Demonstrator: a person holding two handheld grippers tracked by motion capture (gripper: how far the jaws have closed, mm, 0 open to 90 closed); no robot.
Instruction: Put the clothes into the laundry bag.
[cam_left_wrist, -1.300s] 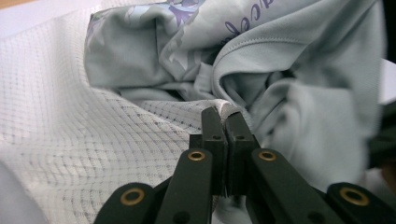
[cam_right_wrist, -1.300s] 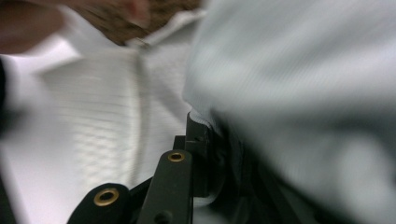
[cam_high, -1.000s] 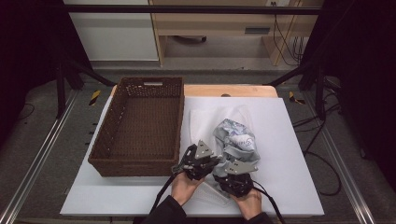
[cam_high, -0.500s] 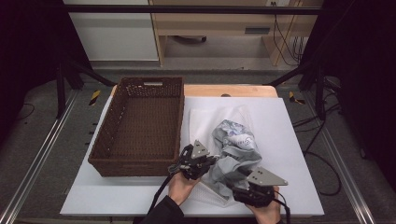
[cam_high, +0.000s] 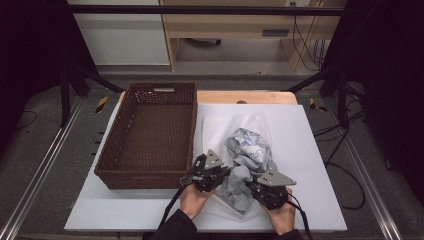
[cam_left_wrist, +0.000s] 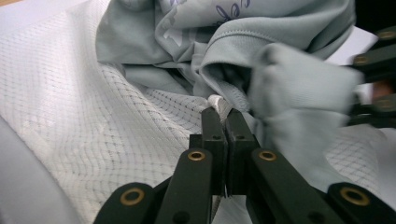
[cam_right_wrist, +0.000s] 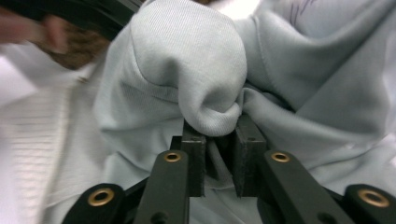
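Your left gripper (cam_left_wrist: 226, 112) pinches the white mesh bag (cam_left_wrist: 107, 135) just beside the basket (cam_high: 145, 135); your right gripper (cam_right_wrist: 219, 128), jaws just closing, clamps the grey garment (cam_right_wrist: 187, 70).

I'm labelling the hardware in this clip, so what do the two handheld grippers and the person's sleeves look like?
Both the left gripper and the right gripper are black, each topped with a grey three-cornered plate and trailing a black cable toward the person. Up close, each has two flat black jaws on black link arms with brass-coloured pivot rings. The person's left sleeve is black.
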